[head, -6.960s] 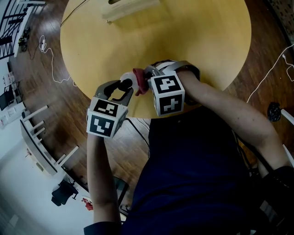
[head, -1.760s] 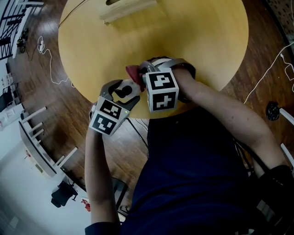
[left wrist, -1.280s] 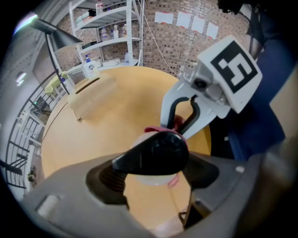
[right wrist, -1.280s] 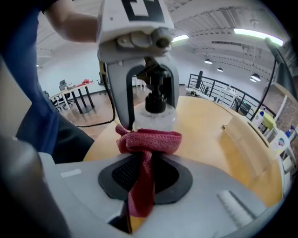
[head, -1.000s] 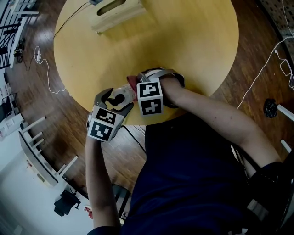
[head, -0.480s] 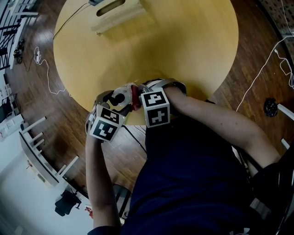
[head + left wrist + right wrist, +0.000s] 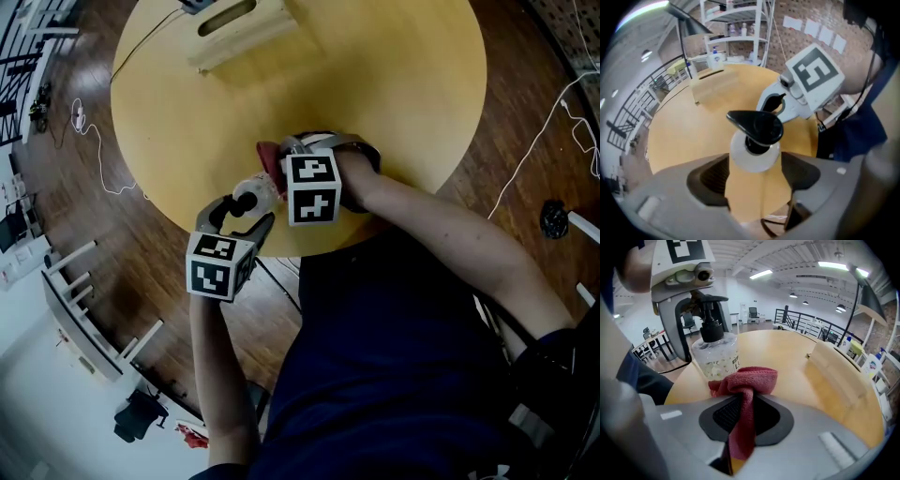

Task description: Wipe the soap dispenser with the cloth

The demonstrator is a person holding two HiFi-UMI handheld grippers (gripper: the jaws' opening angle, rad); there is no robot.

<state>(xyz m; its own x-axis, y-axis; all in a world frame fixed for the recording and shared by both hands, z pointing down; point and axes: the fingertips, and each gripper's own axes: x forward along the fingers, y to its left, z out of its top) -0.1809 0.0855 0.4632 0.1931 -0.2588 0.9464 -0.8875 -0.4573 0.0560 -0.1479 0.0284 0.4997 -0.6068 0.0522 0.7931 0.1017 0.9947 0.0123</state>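
Jaws of the left gripper (image 7: 755, 174), having just closed in slightly, clasp the clear plastic soap dispenser (image 7: 715, 352) with its black pump, the round yellow tabletop's (image 7: 375, 75) near rim close beside that dispenser, while the right gripper's (image 7: 745, 416) narrow jaws pinch a crumpled red cloth (image 7: 746, 379) just beside the dispenser.

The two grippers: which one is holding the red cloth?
The right gripper: the red cloth is pinched between its jaws. The left gripper, whose jaws have just closed slightly, clasps the soap dispenser instead.
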